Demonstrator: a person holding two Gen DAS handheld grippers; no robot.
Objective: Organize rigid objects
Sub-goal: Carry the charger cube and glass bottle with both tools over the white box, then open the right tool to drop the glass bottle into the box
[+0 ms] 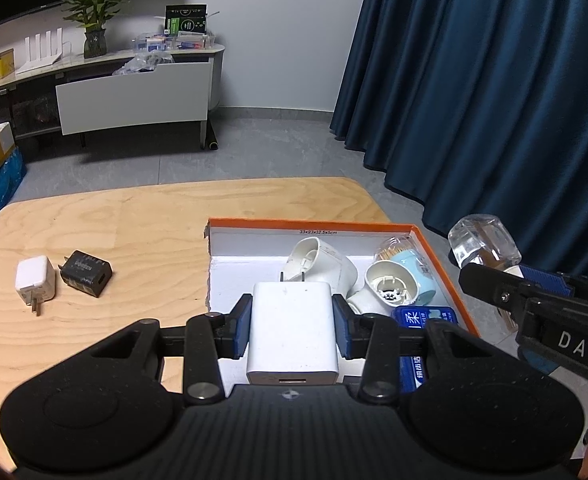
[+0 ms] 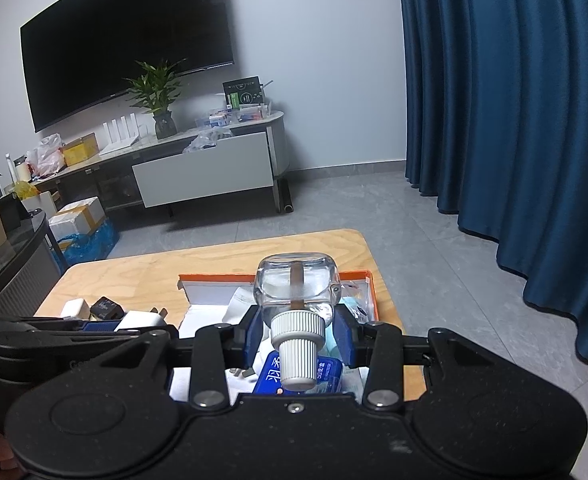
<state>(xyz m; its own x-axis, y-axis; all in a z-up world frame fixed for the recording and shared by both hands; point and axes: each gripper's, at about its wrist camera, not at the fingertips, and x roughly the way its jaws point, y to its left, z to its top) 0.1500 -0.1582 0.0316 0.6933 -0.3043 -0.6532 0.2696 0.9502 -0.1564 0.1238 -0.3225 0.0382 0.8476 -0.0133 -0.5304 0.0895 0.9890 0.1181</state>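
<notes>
My left gripper (image 1: 293, 326) is shut on a white USB charger (image 1: 293, 332) and holds it over the near end of an orange-rimmed box (image 1: 314, 226). The box holds white plastic fittings (image 1: 322, 264), a light-blue container (image 1: 414, 266) and a blue packet (image 1: 422, 318). My right gripper (image 2: 297, 334) is shut on a clear glass bottle (image 2: 296, 286) with a white ribbed cap, held above the box (image 2: 274, 278); the bottle also shows in the left wrist view (image 1: 482, 244). A small white plug (image 1: 35, 282) and a black charger (image 1: 86, 278) lie on the wooden table (image 1: 114, 220).
A dark blue curtain (image 1: 494, 80) hangs to the right. A TV cabinet (image 1: 134, 100) with a plant and boxes stands across the grey floor. The table's far edge lies just beyond the box.
</notes>
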